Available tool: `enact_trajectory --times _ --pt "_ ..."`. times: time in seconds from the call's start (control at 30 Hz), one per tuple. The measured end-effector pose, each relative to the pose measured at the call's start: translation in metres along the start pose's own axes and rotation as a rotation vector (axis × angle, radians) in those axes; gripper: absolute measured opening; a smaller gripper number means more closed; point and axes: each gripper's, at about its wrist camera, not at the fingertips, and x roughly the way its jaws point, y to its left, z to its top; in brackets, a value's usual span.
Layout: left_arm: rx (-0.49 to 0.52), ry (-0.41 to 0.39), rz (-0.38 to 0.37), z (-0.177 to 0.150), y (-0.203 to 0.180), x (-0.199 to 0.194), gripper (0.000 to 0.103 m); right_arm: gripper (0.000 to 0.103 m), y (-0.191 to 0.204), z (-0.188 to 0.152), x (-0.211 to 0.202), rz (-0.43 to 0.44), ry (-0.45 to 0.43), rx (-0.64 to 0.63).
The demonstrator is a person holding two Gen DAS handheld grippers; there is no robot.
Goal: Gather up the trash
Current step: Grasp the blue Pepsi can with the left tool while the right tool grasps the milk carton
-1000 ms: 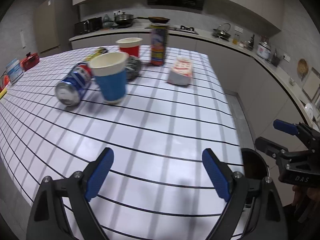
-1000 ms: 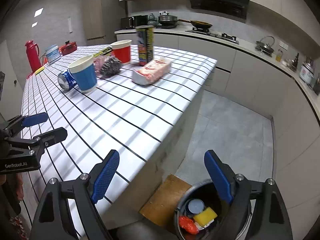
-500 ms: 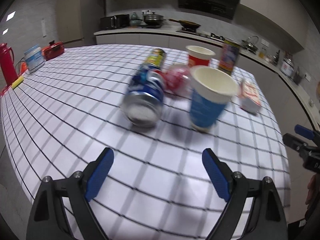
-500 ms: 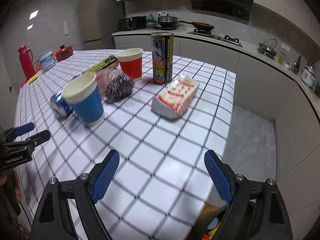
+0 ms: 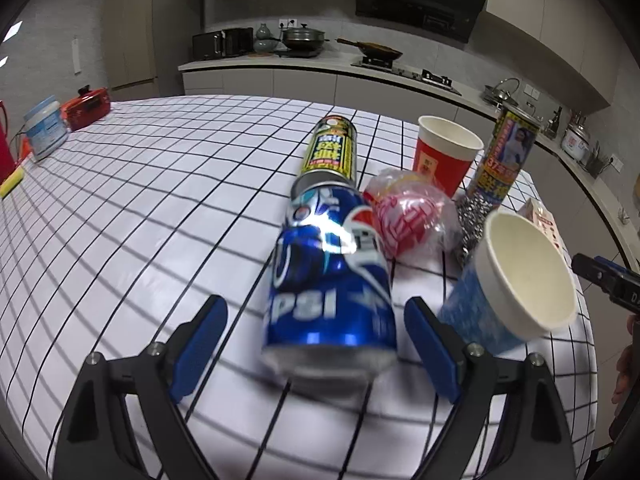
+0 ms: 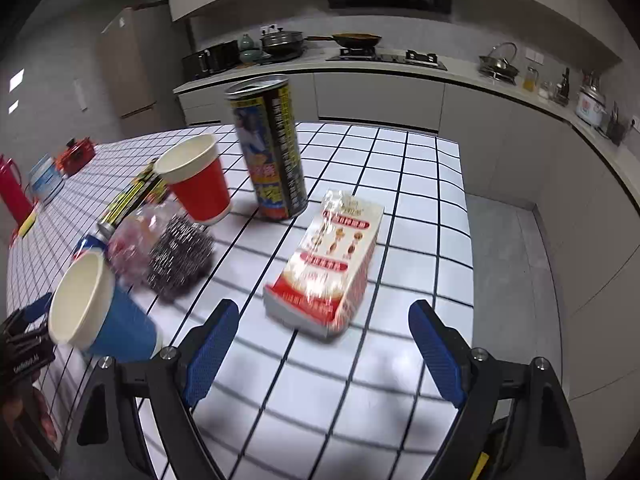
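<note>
Left gripper [image 5: 316,334] jaws wide apart around the lying blue can [image 5: 330,280]; right gripper [image 6: 324,346] gaping, empty

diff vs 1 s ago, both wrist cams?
Both grippers swung from the table edge in over the trash. The left gripper now straddles the lying blue can; the right gripper faces the snack box. Nothing gripped, jaws unchanged and open; the items did not move.

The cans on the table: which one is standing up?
The tall can with the open top, beside the red cup. The Pepsi can and the yellow can lie on their sides.
</note>
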Motion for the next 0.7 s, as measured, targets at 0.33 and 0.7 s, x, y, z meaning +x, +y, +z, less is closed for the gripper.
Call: enact_trajectory --times 0.33,0.7 --pt "0.018 0.038 -0.036 0.009 0.004 0.020 0.090 0.088 -0.013 0.019 0.050 -0.001 0.054 0.108" --pt "0.035 0.078 -0.084 0.009 0.004 0.030 0.067 0.063 -0.002 0.023 0.069 0.008 0.098 0.065"
